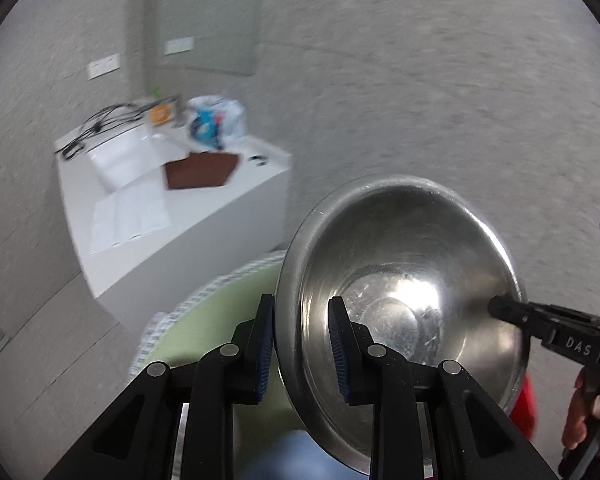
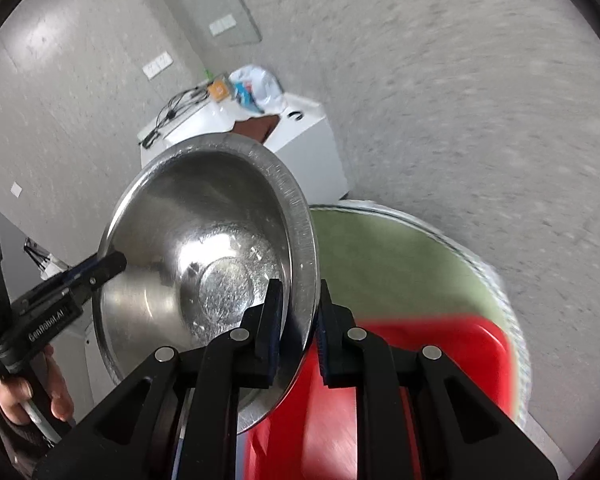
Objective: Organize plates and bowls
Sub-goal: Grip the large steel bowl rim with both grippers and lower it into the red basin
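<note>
A round green bench (image 2: 388, 256) with a red bin (image 2: 380, 368) on it lay below a steel bowl (image 1: 400, 280), which was held tilted in the air. The left gripper (image 1: 300, 352) and the right gripper (image 2: 298, 326) each pinched opposite sides of its rim between their fingers.

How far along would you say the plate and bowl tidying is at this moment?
Nothing looks put away yet. In hand: the steel bowl, tilted and lifted, with the left gripper and right gripper clamped on opposite rims. Left: setting it down, perhaps in the red bin on the green table.
</note>
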Action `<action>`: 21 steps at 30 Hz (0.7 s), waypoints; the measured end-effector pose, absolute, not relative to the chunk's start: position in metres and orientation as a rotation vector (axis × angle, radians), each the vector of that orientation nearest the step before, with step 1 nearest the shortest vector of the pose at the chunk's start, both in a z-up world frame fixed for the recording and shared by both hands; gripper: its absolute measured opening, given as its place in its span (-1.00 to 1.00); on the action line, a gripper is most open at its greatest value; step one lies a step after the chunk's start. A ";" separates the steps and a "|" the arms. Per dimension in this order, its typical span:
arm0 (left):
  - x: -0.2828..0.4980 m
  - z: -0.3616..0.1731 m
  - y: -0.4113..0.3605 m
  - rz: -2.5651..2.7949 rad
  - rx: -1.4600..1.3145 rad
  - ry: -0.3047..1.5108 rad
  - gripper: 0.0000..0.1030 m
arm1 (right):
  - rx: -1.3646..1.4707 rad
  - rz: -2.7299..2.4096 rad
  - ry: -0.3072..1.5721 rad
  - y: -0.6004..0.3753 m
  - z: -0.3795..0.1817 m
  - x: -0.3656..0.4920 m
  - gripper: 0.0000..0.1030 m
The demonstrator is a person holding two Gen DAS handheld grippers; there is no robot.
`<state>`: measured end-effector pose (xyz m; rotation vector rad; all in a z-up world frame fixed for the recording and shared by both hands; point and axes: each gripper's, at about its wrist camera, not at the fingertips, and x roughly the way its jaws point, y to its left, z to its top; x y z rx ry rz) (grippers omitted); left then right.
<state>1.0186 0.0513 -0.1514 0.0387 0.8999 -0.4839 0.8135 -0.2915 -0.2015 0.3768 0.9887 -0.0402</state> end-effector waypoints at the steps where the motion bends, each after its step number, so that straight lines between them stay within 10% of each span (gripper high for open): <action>1: 1.006 -0.148 0.044 -0.510 0.051 0.899 -0.56 | 0.387 -0.062 0.988 -0.298 -0.198 0.795 -0.70; 21: 0.953 -0.228 -0.056 -0.648 0.269 1.081 -0.56 | 0.491 -0.326 1.127 -0.343 -0.273 0.666 -0.61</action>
